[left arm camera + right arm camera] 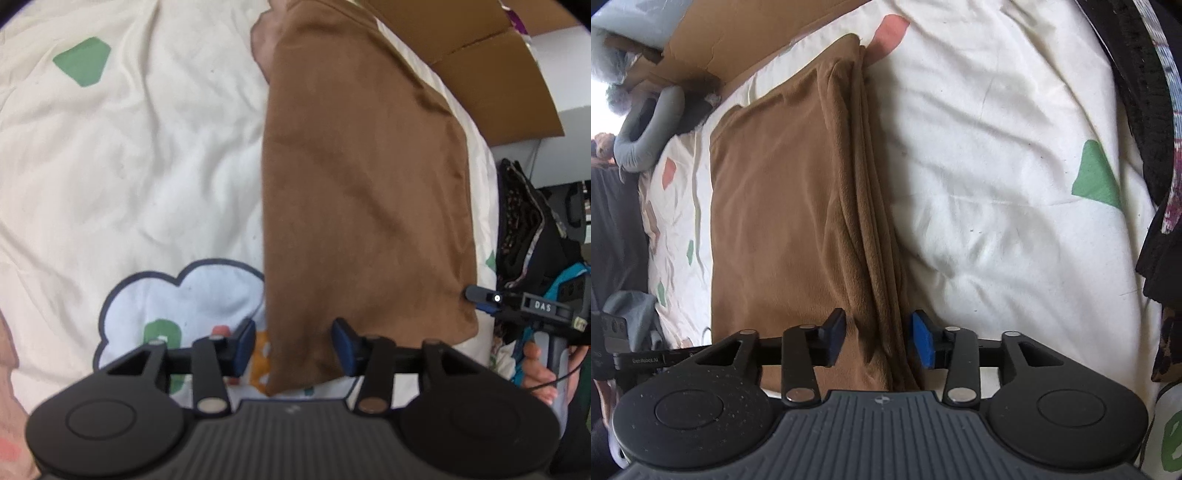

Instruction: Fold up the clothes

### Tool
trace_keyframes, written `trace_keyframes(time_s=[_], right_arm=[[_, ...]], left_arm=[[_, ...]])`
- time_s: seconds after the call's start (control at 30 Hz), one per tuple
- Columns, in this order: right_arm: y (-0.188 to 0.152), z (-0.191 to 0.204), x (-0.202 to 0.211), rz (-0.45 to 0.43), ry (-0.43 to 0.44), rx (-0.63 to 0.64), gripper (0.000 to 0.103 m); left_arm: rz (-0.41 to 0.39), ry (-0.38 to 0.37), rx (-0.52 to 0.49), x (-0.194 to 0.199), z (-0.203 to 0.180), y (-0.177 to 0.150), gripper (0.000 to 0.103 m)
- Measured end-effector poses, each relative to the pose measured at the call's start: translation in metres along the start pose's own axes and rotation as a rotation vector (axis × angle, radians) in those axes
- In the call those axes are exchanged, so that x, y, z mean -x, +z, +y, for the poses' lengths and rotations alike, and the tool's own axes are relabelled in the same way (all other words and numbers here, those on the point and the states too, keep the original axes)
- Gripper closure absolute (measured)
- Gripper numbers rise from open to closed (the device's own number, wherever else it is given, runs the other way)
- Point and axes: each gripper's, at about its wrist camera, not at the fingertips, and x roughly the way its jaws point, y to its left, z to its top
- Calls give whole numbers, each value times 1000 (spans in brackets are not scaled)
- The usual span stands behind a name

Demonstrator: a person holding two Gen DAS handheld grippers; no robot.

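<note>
A brown fleece garment (pixel 365 192) lies folded into a long flat strip on a cream printed bedsheet (pixel 140 155). My left gripper (pixel 293 345) stands open over the strip's near left corner; the cloth lies between the blue pads without being pinched. In the right wrist view the same garment (pixel 783 206) shows its stacked folded edges along the right side. My right gripper (pixel 879 338) is open astride that layered edge, with a gap beside each pad. The right gripper (pixel 480 297), held by a hand, also shows at the strip's far corner in the left wrist view.
A cardboard box (pixel 498 74) stands beyond the bed's edge. Dark patterned clothes (pixel 524 221) are piled beside the bed and also line the right wrist view's edge (pixel 1145 110). A grey neck pillow (pixel 646 122) lies at the upper left.
</note>
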Motion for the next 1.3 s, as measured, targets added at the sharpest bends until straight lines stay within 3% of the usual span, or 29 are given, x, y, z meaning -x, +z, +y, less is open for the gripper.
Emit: trace_keyframes(time_s=[0.2, 0.4, 0.5, 0.6, 0.63, 0.67, 0.87, 1.1, 1.3], right_arm=[[0, -2, -12, 24, -1, 0, 52], [3, -2, -24, 25, 29, 1, 51], [4, 0, -28, 23, 51, 2, 51], [6, 3, -30, 25, 60, 15, 55], [6, 4, -30, 31, 60, 24, 63], [7, 6, -31, 36, 60, 33, 78], [6, 10, -25, 38, 65, 18, 87], [-3, 21, -8, 45, 83, 30, 88], [-17, 30, 4, 93, 109, 55, 88]], left_arm=[[3, -39, 3, -9, 5, 1, 54], [-1, -102, 22, -13, 7, 5, 47], [13, -134, 38, -15, 9, 4, 69], [19, -119, 29, -19, 6, 3, 78], [19, -119, 35, -19, 8, 2, 85], [20, -123, 45, -19, 10, 0, 89], [12, -136, 31, -2, 3, -5, 95], [24, -137, 14, 21, -7, -16, 96], [65, -137, 24, 48, 7, -42, 96]])
